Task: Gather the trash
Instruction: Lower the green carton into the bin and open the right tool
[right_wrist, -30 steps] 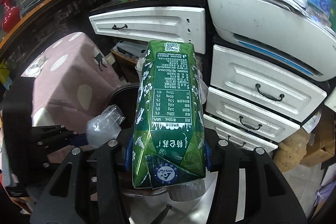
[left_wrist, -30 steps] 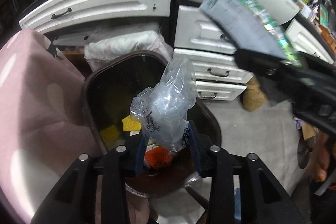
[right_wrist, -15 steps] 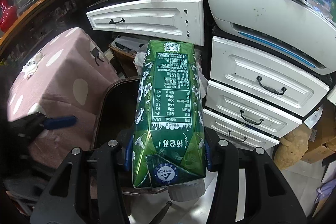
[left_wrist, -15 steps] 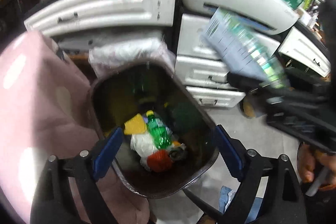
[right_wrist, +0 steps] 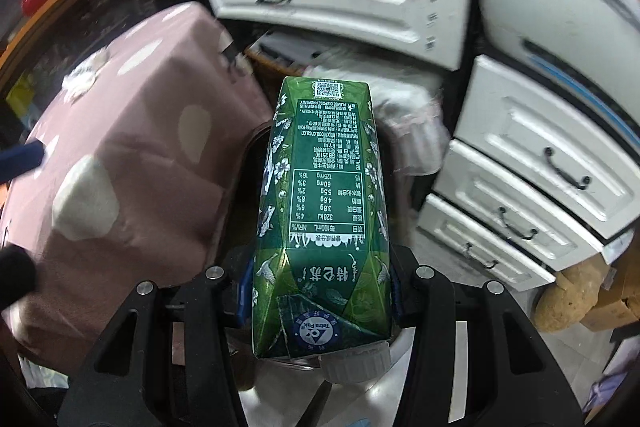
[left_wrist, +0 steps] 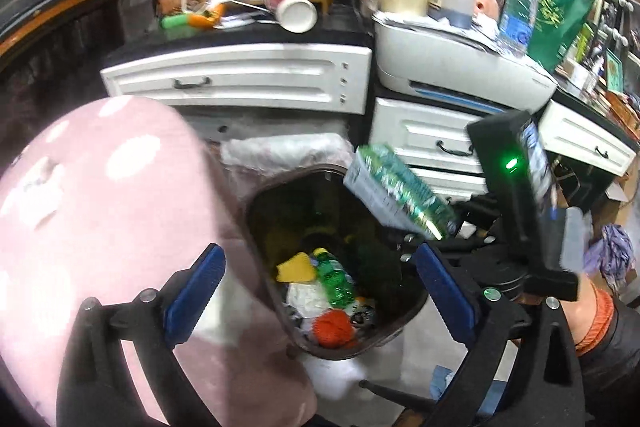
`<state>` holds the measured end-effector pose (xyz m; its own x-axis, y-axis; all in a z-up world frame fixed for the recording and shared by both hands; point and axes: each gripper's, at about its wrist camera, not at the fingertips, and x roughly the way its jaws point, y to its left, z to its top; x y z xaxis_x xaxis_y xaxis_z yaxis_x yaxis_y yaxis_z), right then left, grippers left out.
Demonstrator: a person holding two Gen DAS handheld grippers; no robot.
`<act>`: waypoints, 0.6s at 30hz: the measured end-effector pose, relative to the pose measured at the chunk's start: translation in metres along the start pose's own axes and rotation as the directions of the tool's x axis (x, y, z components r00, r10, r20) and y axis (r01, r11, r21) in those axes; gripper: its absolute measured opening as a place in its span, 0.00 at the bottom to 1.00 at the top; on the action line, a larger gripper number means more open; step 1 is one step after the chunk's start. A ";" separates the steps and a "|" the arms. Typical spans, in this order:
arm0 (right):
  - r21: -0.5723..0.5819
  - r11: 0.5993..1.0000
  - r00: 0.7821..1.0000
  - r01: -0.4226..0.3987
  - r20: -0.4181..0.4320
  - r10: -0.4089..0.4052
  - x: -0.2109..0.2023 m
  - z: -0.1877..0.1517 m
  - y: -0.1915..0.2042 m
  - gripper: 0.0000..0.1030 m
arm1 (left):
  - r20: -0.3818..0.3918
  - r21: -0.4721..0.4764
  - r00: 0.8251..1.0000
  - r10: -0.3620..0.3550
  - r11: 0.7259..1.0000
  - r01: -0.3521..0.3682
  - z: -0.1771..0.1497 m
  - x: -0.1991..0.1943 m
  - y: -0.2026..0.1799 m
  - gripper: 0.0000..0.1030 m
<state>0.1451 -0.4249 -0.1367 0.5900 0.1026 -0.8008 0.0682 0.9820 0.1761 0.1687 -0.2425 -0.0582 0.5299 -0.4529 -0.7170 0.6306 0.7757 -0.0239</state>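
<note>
Pink fabric-covered box with pale spots [left_wrist: 120, 211]: fills the left of both views, standing just beside the bin.

White cabinet with black-handled drawers [left_wrist: 248, 79]: behind and to the right of the bin; a black counter [left_wrist: 344, 27] on top carries a tipped white paper cup [left_wrist: 298, 13] and other clutter.

Dark oval trash bin [left_wrist: 264, 267]: on the floor between the pink box and the drawers, mouth open upward. Inside lie a green plastic bottle [left_wrist: 336, 279], a yellow scrap [left_wrist: 296, 267], white crumpled pieces and an orange-red ball-like item [left_wrist: 334, 327].

Green rectangular drink carton with white printed label [right_wrist: 324, 219]: pinched near its capped end, a grey screw cap [right_wrist: 356, 361] showing below. Its long axis runs straight along the gripper fingers, the flat far end pointing forward and down toward the bin. In the left wrist view the carton [left_wrist: 400, 197] hangs tilted over the bin's right rim, its far end over the mouth.

Right gripper [right_wrist: 320, 291]: black with blue pads, closed against both sides of the carton.

Left gripper [left_wrist: 316, 291]: above the bin, blue pads spread wide; its jaws have just been opening and nothing is between them. One blue pad [right_wrist: 20, 157] shows at the left edge of the right wrist view.
</note>
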 end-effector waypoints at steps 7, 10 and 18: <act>-0.016 0.998 0.989 -0.068 -0.133 0.065 0.049 0.001 0.029 0.48 | 0.008 -0.072 0.999 0.040 0.997 -0.039 -0.009 -0.018 0.033 0.94; -0.041 0.997 0.984 -0.063 -0.168 0.055 0.066 0.002 0.040 0.48 | 0.013 -0.089 0.998 0.060 0.994 -0.059 -0.013 -0.026 0.045 0.94; -0.071 0.997 0.958 -0.043 -0.284 0.021 0.117 -0.003 0.051 0.48 | 0.030 -0.140 0.992 0.124 0.983 -0.118 -0.025 -0.046 0.074 0.94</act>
<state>0.2154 -0.3620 -0.2228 0.3382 0.1641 -0.9267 -0.0145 0.9855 0.1692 0.1767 -0.1530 -0.0443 0.6206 -0.3663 -0.6933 0.4780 0.8776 -0.0359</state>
